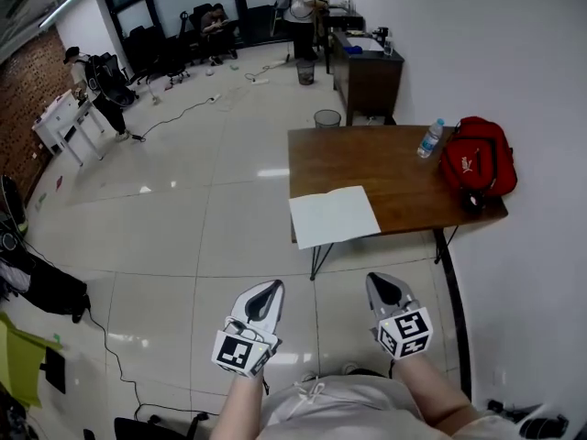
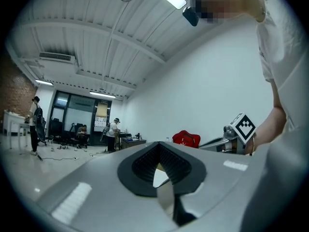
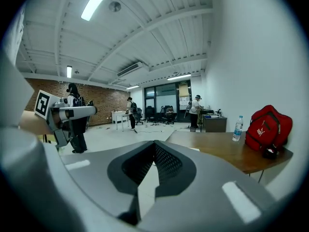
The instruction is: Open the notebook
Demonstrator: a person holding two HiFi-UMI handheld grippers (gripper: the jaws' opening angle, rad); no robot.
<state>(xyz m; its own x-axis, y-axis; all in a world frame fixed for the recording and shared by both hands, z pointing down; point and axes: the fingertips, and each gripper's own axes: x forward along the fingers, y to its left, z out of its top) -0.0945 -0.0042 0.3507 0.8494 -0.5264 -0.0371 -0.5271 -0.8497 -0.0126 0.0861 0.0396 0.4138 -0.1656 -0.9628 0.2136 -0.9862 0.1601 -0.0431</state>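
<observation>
1. Two claws are nearest, held in front of the person's body above the tiled floor [image 1: 183, 246]. The left gripper [image 1: 271, 290] has its jaws pressed together at the tips with nothing between them.
2. The right gripper [image 1: 378, 284] is in the same state: jaws together and empty. Each claw carries one cube with square markers.
3. Beyond them stands one brown table [image 1: 394, 177] against the white wall. Both claws are well apart from it.
4. One notebook [image 1: 335, 215] lies flat at the table's near left corner, with a plain white face up. Its near edge hangs a little over the table's near edge. Nothing touches it.
5. One red bag [image 1: 477, 157] sits at the table's right edge, against the wall.
6. One water bottle [image 1: 429, 139] stands upright just left of the bag, towards the table's far edge.
7. Two bins stand on the floor: one bin [image 1: 326, 117] just past the table's far left corner, and a second bin [image 1: 305, 71] further off.
8. One dark cabinet [image 1: 367, 76] stands beyond the table along the wall.
9. Three people are farthest away: one standing [image 1: 301, 12] by the cabinet, one seated [image 1: 216, 21] near the windows, and one on the left [image 1: 92, 76] by a white desk.
</observation>
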